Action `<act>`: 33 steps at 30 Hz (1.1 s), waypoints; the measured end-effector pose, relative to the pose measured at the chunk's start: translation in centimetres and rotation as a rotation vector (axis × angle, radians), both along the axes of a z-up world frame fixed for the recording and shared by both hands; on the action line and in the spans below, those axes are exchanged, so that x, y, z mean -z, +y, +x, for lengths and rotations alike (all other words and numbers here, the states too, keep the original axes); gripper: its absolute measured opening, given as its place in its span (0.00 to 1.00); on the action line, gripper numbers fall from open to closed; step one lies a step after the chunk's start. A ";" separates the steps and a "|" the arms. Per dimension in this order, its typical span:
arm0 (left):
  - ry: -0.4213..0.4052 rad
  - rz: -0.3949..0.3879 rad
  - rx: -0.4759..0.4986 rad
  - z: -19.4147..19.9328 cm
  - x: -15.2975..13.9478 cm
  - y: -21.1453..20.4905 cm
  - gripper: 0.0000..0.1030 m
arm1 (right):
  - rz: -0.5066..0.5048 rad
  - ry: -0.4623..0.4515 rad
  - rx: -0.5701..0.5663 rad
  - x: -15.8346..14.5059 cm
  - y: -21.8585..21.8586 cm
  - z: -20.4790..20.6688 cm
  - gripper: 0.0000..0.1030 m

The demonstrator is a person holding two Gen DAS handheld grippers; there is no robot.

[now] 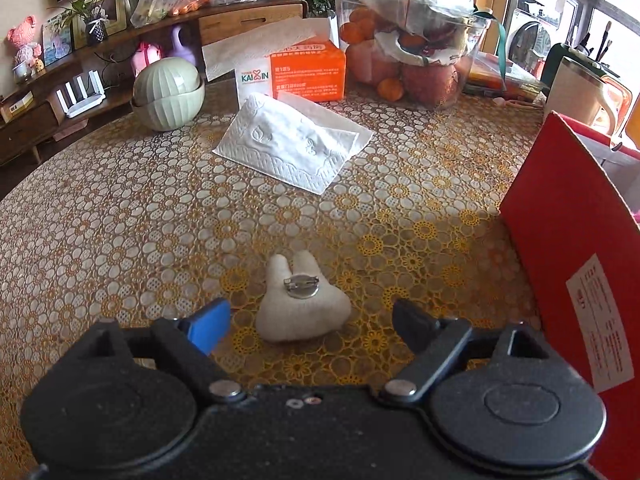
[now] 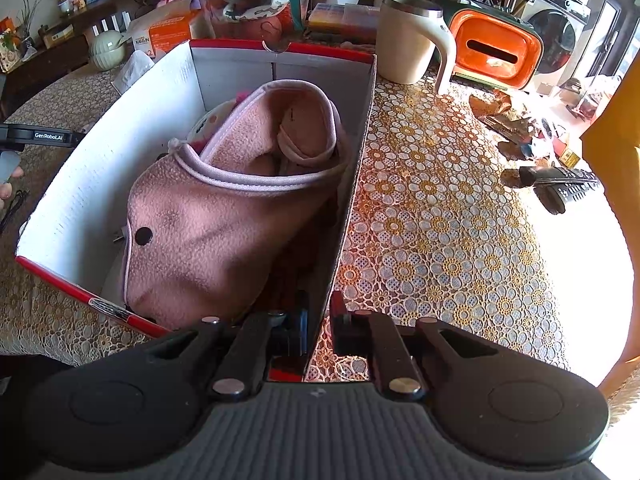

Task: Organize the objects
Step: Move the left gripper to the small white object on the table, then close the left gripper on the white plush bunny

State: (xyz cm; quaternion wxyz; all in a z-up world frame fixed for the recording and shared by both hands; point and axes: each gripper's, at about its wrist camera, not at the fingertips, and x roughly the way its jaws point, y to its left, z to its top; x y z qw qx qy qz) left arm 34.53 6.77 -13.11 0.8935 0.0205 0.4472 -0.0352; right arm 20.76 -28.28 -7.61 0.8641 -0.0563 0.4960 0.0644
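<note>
Left gripper (image 1: 308,320) fills the bottom of the left wrist view, jaws standing apart, blue pad on the left finger, black on the right, nothing pinched. Between the fingertips, low centre of frame, lies a small cream plush brooch (image 1: 302,300), back side up with its round metal pin clasp showing; pads not touching it. It rests on the lace-pattern tablecloth (image 1: 120,220). Red outer wall of the cardboard box (image 1: 568,248) rises along the right edge, white label on it. Folded white tissue (image 1: 292,148) sits mid-frame above the brooch, orange tissue pack (image 1: 306,72) behind it, green ribbed bowl (image 1: 168,92) upper left, clear container of oranges (image 1: 400,60) top centre. Right wrist view: right gripper (image 2: 320,332) at bottom centre, jaws drawn together and clamped on the box's right wall (image 2: 352,200), one finger inside, one outside. Box interior is white and holds a pink fleece garment (image 2: 224,216) filling most of it, with something white and pink partly hidden behind. Cream mug (image 2: 412,40) upper centre right, orange-fronted case (image 2: 496,48) beside it, dark remote (image 2: 560,184) at right edge.
</note>
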 end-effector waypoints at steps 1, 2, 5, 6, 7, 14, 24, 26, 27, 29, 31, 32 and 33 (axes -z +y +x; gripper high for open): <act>0.008 0.000 -0.003 0.1 0.2 0.0 0.75 | 0.001 0.001 0.000 0.0 0.0 0.0 0.11; 0.012 0.001 -0.006 0.2 0.4 -0.1 0.72 | 0.002 0.001 0.000 0.0 0.0 0.0 0.11; 0.015 0.002 -0.007 0.2 0.7 -0.1 0.63 | 0.009 0.003 0.004 0.0 -0.2 0.0 0.11; 0.015 -0.001 -0.008 0.3 0.7 -0.1 0.57 | 0.010 0.002 0.004 0.0 -0.2 0.0 0.11; 0.016 -0.004 -0.008 0.3 0.7 -0.1 0.54 | 0.010 0.002 0.005 0.0 -0.2 0.0 0.11; 0.000 -0.016 0.008 0.0 0.5 -0.3 0.46 | 0.015 0.000 0.010 0.1 -0.2 0.0 0.11; -0.082 -0.069 0.032 -3.3 -4.3 -0.6 0.45 | 0.021 -0.002 0.015 0.1 -0.2 -0.1 0.11; -0.109 -0.087 0.049 -4.5 -5.8 -0.8 0.45 | 0.019 -0.004 0.014 0.1 -0.2 -0.1 0.11; -0.120 -0.094 0.061 -5.2 -6.6 -1.1 0.45 | 0.018 -0.005 0.014 0.1 -0.1 -0.1 0.11; -0.138 -0.092 0.082 -6.4 -7.8 -1.7 0.45 | 0.011 -0.012 0.012 0.1 -0.1 -0.2 0.11; -0.155 -0.097 0.109 -7.8 -9.1 -2.5 0.45 | 0.014 -0.013 0.015 0.1 -0.1 -0.2 0.11; -0.164 -0.099 0.122 -8.4 -9.8 -2.9 0.45 | 0.018 -0.013 0.016 0.1 -0.2 -0.2 0.11; -0.172 -0.100 0.135 -9.0 -10.3 -3.2 0.45 | 0.024 -0.012 0.018 0.1 -0.3 -0.2 0.11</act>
